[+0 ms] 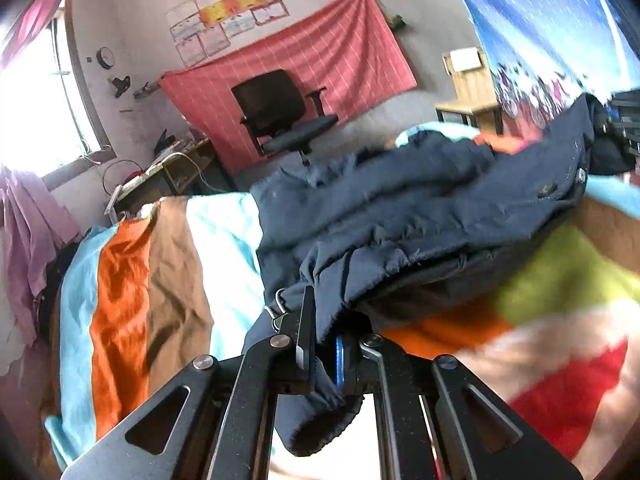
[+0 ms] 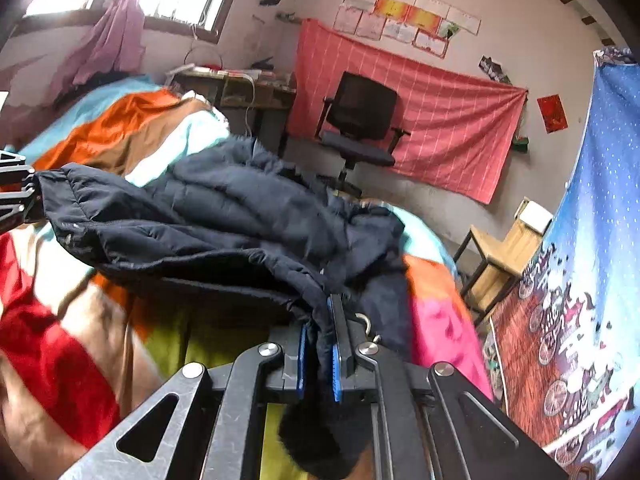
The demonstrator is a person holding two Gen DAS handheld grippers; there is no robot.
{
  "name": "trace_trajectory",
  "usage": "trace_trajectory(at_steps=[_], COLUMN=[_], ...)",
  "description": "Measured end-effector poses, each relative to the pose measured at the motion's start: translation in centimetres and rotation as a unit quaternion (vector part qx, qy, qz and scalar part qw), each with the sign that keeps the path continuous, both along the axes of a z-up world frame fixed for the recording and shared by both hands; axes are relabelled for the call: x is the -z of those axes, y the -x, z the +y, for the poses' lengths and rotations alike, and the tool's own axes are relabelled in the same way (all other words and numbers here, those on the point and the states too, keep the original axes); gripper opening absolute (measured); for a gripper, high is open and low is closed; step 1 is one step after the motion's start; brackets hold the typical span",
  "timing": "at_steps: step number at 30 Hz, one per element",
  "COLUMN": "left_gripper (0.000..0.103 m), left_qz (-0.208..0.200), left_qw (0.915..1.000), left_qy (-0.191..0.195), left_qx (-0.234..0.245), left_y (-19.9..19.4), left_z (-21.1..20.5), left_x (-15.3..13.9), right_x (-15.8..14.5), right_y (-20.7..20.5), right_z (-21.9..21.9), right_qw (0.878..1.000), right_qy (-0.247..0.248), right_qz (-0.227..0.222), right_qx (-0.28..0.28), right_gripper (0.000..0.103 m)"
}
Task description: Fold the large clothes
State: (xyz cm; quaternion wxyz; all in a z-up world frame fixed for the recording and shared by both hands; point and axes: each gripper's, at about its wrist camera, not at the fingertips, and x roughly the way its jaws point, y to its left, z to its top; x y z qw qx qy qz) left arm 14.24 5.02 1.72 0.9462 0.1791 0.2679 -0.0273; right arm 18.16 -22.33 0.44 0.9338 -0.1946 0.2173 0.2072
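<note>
The dark navy padded jacket (image 1: 400, 208) lies across the bed with the multicoloured striped cover (image 1: 160, 264), its near edge lifted off the cover at both ends. The left gripper (image 1: 324, 344) has its jaws clenched on a fold of the jacket's navy fabric, and a loose end of that fabric hangs down below the jaws. The right gripper (image 2: 320, 356) has its jaws clamped on another bunched piece of the same jacket (image 2: 224, 216), with dark cloth trailing below its blue pads (image 2: 334, 364). Between the two grips the jacket sags in a rumpled band, its bulk resting toward the far edge of the bed (image 2: 80, 340). In the right wrist view the left gripper (image 2: 16, 188) shows at the left edge, touching the jacket's corner. In the left wrist view the right gripper shows only as a dark shape at the right edge. Beyond the foot of the bed stands a black office chair (image 1: 280, 112) in front of a red checked cloth (image 1: 344, 56) hung on the wall. A wooden stool (image 2: 500, 252) stands beside the bed's right side
</note>
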Motion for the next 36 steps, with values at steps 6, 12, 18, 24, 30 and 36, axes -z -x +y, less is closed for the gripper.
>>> trace_trajectory(at_steps=[6, 12, 18, 24, 30, 36], left_gripper=[0.005, 0.005, 0.005, 0.005, 0.005, 0.005], left_qz=[-0.002, -0.003, -0.014, -0.007, 0.024, 0.059], left_qw=[0.9991, 0.9985, 0.9956, 0.9927, 0.9908, 0.9876], left_qy=[0.033, 0.006, -0.011, 0.011, 0.008, 0.038], left_qx=[-0.025, -0.055, -0.092, -0.12, -0.133, -0.141], left_y=[-8.5, -18.7, -26.8, -32.9, -36.9, -39.0], left_z=[0.9, 0.2, 0.0, 1.1, 1.7, 2.7], left_x=[-6.2, -9.3, -6.7, -3.9, -1.4, 0.0], right_x=[-5.1, -8.8, -6.9, -4.2, -1.7, 0.3], right_y=[-6.7, -16.7, -25.1, -30.1, -34.6, -37.0], right_z=[1.5, 3.9, 6.3, 7.5, 8.8, 8.9], right_qw=[1.0, 1.0, 0.996, 0.993, 0.991, 0.989], right_qy=[-0.005, -0.001, -0.013, -0.014, -0.009, -0.033], right_qz=[-0.021, -0.002, -0.005, -0.016, 0.003, 0.052], right_qx=[-0.007, 0.024, 0.082, 0.113, 0.133, 0.134], right_gripper=[0.008, 0.008, 0.008, 0.008, 0.008, 0.01])
